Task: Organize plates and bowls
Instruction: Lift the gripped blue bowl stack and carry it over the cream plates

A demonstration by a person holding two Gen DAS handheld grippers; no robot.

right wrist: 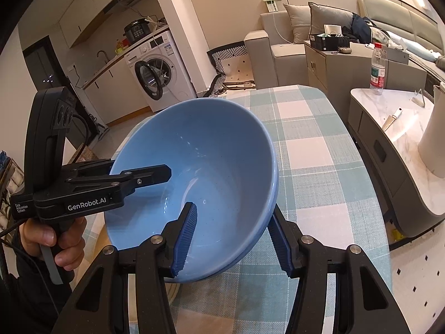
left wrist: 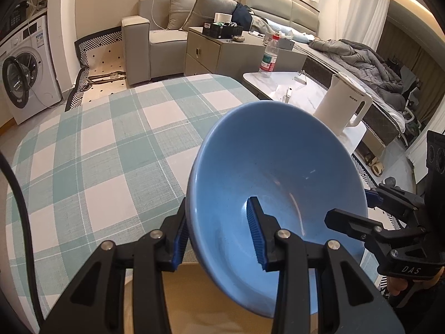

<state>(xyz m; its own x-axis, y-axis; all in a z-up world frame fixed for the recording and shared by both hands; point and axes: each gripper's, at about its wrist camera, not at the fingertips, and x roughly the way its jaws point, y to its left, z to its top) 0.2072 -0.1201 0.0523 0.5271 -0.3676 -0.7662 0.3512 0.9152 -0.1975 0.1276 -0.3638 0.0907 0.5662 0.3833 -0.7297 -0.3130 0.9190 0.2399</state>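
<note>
Holding blue bowl (left wrist: 275, 172) over checked table (left wrist: 111, 144); left gripper (left wrist: 219, 239) clamps near-left rim, right gripper (right wrist: 233, 239) opposite rim; both equally close; bowl tilted.

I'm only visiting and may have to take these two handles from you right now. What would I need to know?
Left gripper: shut on the near-left rim of the blue bowl.
Right gripper: shut on the opposite rim.
The bowl hangs tilted over the checked tablecloth, carried by both.
Done: bowl picked up.
Left: set it down where it belongs; no plates or other bowls are clearly in view.
</note>
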